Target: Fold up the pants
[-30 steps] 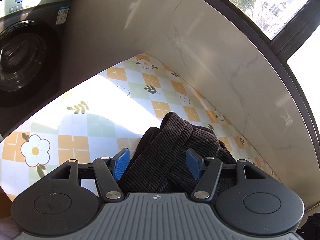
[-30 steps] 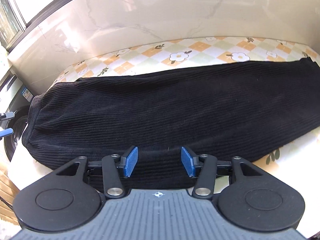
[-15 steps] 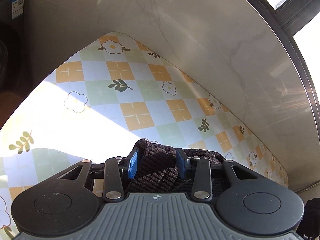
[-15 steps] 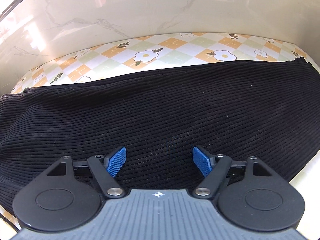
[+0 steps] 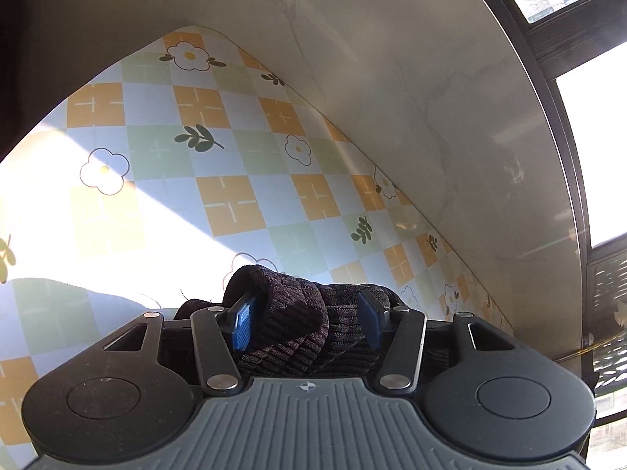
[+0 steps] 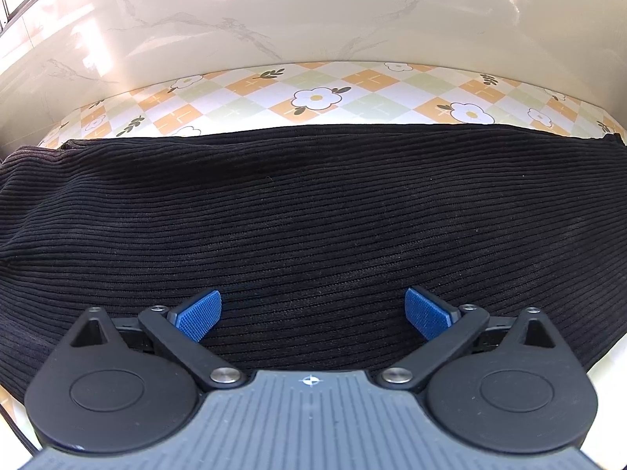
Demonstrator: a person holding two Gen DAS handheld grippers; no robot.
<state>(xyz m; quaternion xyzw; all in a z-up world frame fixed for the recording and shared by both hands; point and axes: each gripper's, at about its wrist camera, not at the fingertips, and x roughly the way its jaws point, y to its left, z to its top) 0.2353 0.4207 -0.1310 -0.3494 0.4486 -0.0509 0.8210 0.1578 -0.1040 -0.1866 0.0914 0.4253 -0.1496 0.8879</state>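
Black ribbed pants (image 6: 313, 196) lie stretched flat across the flowered tablecloth (image 6: 313, 90), filling the right wrist view from side to side. My right gripper (image 6: 313, 313) hovers just over the near part of the cloth. Its jaws are opening very wide, and nothing is pinched between the blue pads. In the left wrist view a bunched, rolled end of the pants (image 5: 290, 293) sits between the fingers of my left gripper (image 5: 306, 323). Those jaws are opening, and the fabric still fills the gap between the pads.
The checked tablecloth (image 5: 196, 156) runs back to a pale marble-look wall (image 5: 392, 78) that bounds the far side. A dark-framed window (image 5: 588, 137) stands on the right. Bright sunlight washes out the tablecloth at the left.
My left gripper moved forward and down, so the washing machine left view; its jaws narrowed on the bunched fabric, then widened. My right gripper sank toward the pants and spread wide.
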